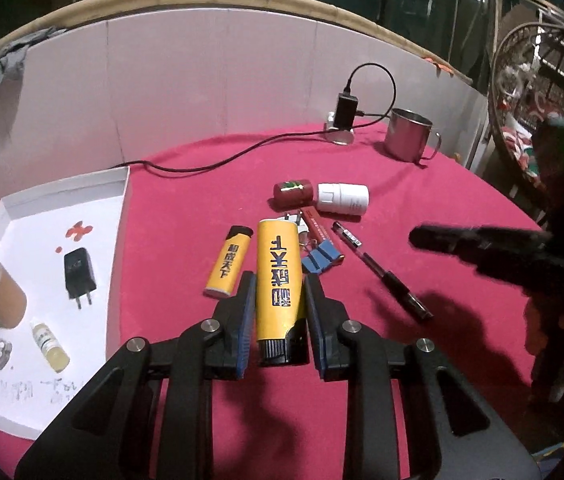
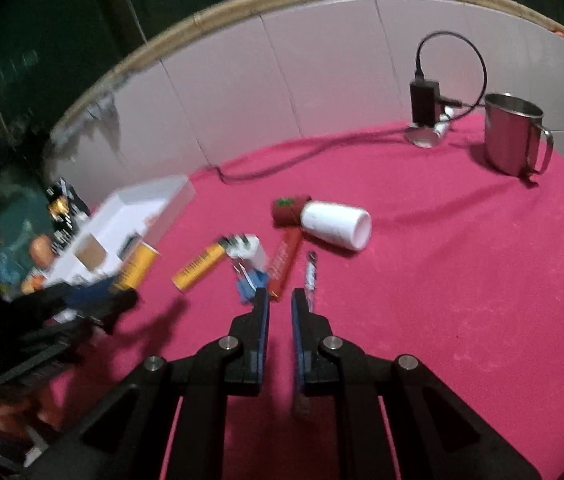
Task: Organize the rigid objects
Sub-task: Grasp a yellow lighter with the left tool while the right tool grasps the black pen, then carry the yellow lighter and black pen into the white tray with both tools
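Observation:
My left gripper (image 1: 280, 284) is shut on a large yellow lighter (image 1: 278, 280) and holds it above the red cloth. In the right wrist view that gripper (image 2: 118, 296) and its lighter (image 2: 140, 266) hang just in front of the white tray (image 2: 170, 200). A smaller yellow lighter (image 1: 228, 260) lies on the cloth, beside blue clips (image 1: 321, 260), a red stick (image 1: 319, 232) and a black pen (image 1: 381, 276). Behind them lie a red bottle (image 1: 293, 193) and a white bottle (image 1: 341, 199). My right gripper (image 2: 280, 298) is shut with nothing between its pads, hovering over the pen (image 2: 310, 276).
The white tray (image 1: 120, 240) at the left holds a cardboard tube (image 1: 2, 300), a black plug (image 1: 79, 276) and a small bottle (image 1: 50, 346). A steel mug (image 1: 407, 136) and a charger with a cable (image 1: 345, 112) stand at the back, before a white panel wall.

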Action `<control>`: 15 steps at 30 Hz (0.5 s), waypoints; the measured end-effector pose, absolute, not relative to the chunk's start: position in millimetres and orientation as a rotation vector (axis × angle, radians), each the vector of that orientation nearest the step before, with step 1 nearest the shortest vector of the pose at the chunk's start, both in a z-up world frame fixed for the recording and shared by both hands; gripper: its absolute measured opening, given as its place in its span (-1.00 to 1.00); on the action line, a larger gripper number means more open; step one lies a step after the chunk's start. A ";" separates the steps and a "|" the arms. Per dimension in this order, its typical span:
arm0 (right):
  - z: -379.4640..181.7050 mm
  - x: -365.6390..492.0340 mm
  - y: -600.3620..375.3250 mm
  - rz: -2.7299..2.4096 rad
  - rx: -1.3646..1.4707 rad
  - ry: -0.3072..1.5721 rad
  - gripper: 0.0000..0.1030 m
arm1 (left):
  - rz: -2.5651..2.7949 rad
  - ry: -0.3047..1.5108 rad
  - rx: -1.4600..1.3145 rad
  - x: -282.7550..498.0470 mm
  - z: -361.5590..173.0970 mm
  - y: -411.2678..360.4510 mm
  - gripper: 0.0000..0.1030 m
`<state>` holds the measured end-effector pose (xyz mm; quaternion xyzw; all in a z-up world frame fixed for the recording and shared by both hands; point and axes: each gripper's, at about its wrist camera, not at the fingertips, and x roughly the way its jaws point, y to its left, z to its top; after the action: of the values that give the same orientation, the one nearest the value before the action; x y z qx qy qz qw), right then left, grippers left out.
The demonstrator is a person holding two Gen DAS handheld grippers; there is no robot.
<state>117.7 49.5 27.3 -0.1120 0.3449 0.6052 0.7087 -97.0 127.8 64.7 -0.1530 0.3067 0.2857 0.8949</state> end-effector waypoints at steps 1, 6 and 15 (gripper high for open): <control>22.4 117.7 52.4 1.329 -0.272 0.768 -0.79 | 0.593 0.632 -0.323 -100.4 65.4 127.0 -0.54; 4.1 109.1 64.4 1.258 -0.382 0.738 0.29 | 0.602 0.614 -0.341 -107.6 67.1 128.5 -0.54; -17.2 88.7 64.4 1.235 -0.554 0.693 -0.67 | 0.603 0.596 -0.372 -113.0 66.8 131.1 -0.54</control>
<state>88.7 64.4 -17.2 -0.2509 0.3140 0.5597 0.7247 -113.0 131.1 66.8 -0.1795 0.2873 0.2907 0.8948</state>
